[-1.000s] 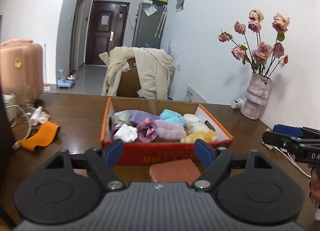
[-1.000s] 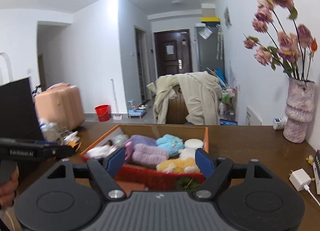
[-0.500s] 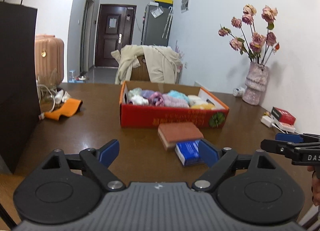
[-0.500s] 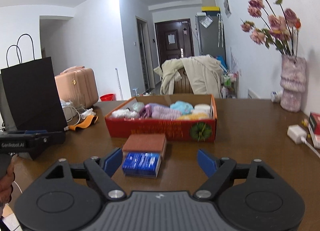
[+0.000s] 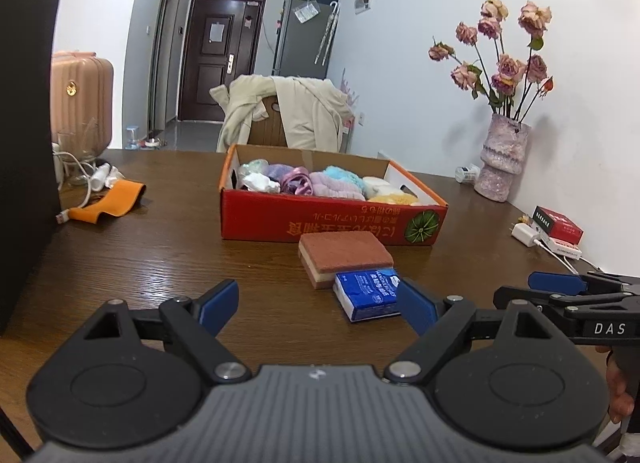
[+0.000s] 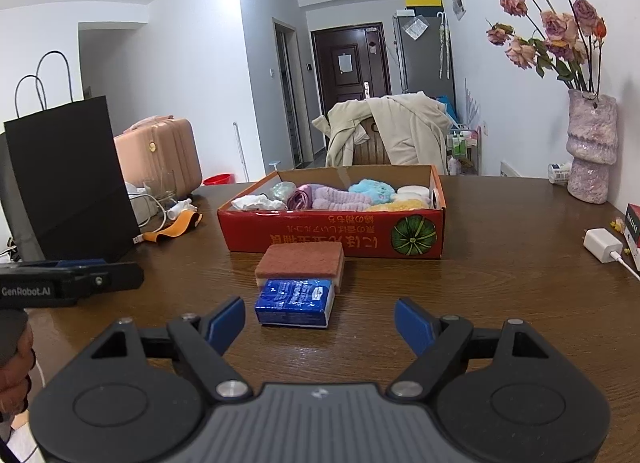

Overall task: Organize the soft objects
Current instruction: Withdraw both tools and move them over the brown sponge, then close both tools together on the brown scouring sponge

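Observation:
A red cardboard box (image 5: 332, 223) (image 6: 332, 233) stands mid-table, filled with several soft things: white, purple, pink, light-blue and yellow plush pieces. In front of it lies a red-brown sponge (image 5: 344, 251) (image 6: 302, 259), and touching the sponge's near side a blue tissue pack (image 5: 368, 295) (image 6: 296, 301). My left gripper (image 5: 316, 305) hangs open over bare table, the tissue pack just inside its right finger. My right gripper (image 6: 320, 321) is open too, low behind the tissue pack, nothing between its pads. Each gripper shows at the other view's edge.
A black paper bag (image 6: 68, 179) stands at the left. An orange strap (image 5: 112, 203), cables and a glass jar lie left of the box. A vase of dried roses (image 5: 502, 159), a white charger (image 6: 602, 245) and a red carton (image 5: 558, 221) sit along the right wall. A chair with a coat (image 5: 288, 115) stands behind.
Both grippers have pulled back from the box and sunk toward the table. The sponge and the tissue pack, earlier hidden or close under the fingers, now lie in full view ahead.

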### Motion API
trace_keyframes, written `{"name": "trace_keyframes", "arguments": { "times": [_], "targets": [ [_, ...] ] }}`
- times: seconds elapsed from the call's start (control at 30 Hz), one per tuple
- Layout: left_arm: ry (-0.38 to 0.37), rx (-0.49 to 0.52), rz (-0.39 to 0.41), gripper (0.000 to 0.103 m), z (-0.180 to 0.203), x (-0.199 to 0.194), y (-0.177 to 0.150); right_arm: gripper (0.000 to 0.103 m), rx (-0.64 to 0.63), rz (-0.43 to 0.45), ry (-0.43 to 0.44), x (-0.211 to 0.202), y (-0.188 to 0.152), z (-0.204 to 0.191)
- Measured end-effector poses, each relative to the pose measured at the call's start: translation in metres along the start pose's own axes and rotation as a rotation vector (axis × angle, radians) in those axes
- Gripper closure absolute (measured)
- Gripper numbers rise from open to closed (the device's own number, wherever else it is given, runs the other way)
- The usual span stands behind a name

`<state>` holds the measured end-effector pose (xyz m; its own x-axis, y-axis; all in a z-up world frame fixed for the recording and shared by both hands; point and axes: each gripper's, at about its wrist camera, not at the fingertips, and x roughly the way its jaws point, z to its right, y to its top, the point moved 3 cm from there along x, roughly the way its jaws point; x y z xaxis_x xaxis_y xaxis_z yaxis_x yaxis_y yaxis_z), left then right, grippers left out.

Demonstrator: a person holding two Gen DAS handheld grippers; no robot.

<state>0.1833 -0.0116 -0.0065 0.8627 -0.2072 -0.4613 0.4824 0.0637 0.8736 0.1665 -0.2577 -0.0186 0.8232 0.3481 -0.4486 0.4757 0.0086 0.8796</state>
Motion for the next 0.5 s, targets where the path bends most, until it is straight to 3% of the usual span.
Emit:
{"name": "trace_keyframes", "arguments": {
  "times": [0.17, 0.33, 0.5],
  "targets": [
    [-0.008, -0.030, -0.029, 0.016, -0.004, 0.034, 0.007, 0.023, 0.020, -0.029, 0.004, 0.024, 0.002, 0.009],
    [-0.031, -0.048, -0.077, 0.025, -0.006, 0.079, 0.017, 0.023, 0.034, -0.058, 0.012, 0.059, 0.012, 0.016],
    [-0.052, -0.067, -0.123, 0.039, -0.010, 0.120, 0.021, 0.031, 0.050, -0.091, 0.021, 0.102, 0.022, 0.024]
  ]
}}
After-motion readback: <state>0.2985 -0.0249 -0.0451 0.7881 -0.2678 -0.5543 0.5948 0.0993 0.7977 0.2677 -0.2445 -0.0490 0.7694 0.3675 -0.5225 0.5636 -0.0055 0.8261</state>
